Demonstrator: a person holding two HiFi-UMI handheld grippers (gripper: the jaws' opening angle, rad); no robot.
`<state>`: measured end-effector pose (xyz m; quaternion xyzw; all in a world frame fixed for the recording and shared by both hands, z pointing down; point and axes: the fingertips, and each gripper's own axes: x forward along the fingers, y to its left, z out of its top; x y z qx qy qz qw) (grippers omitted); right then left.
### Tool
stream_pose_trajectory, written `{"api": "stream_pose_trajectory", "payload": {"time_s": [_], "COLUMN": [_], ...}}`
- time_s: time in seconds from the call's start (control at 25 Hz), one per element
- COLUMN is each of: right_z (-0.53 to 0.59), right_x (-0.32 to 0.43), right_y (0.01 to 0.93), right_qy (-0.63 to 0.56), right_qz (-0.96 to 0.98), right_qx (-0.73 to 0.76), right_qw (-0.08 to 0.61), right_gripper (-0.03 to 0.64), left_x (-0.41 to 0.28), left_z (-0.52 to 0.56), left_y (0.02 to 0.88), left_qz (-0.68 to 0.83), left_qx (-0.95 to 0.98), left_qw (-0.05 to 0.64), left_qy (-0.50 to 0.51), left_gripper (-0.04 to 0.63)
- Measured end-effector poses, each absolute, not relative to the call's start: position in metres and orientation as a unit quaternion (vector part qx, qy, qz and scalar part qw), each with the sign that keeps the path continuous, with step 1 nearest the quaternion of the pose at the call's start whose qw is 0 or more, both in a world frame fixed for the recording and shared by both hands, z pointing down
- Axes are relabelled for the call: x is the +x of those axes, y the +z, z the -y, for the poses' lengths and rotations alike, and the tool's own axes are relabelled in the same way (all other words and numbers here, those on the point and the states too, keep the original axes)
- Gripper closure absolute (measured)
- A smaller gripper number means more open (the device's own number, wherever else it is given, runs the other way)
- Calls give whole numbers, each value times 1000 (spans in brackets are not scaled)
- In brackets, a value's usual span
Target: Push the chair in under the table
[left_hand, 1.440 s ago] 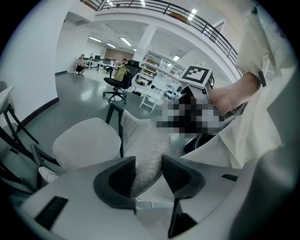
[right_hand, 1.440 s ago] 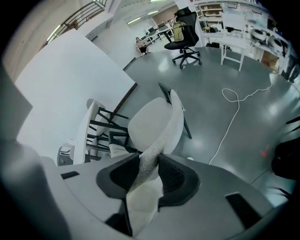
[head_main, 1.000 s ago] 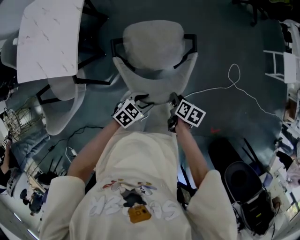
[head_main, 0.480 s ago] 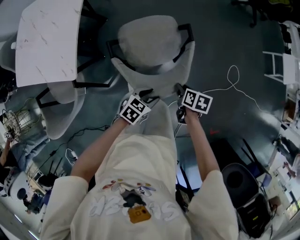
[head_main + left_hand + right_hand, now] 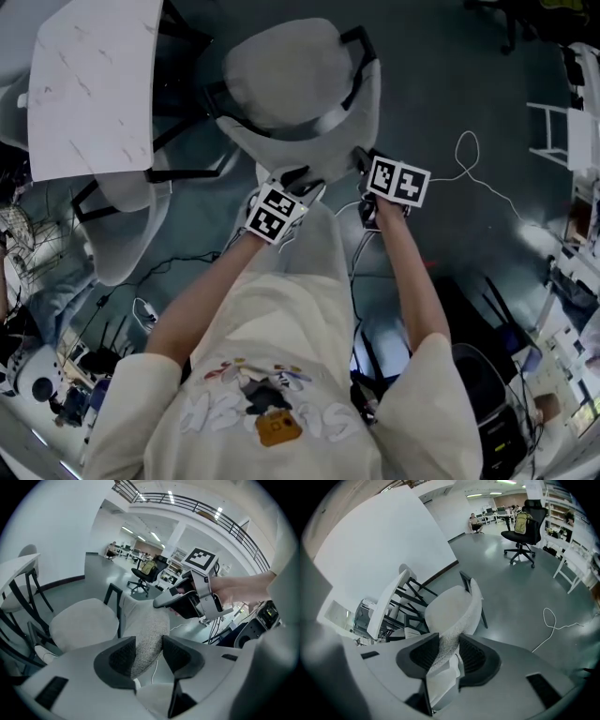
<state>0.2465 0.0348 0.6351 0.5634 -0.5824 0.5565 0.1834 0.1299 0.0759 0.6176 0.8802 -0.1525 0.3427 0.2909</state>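
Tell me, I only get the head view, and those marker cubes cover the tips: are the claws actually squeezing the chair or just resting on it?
Observer: The left claw is squeezing. The backrest's woven grey edge sits pinched between its two dark pads.
Operator: And the other one?
Observer: The right claw pinches the same fabric edge between its pads, with the white table ahead of it.
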Motion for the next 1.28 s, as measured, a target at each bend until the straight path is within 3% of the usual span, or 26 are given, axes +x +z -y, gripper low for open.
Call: {"api": "stream_pose_trajectory", "payload": {"time_s": [1.28], "right_z": [113], "right_x": [222], "right_y": [632], "right_qy": [513], "right_qz": [654], "right_qx": [502], "right_qw": [239], "right_gripper": [485], "left_x": [121], "left_z": [37], "left_y": [618], "left_qz": [252], "left_qx": [853], "left_qw": [358], "left_qy": [285], "left_gripper": [417]}}
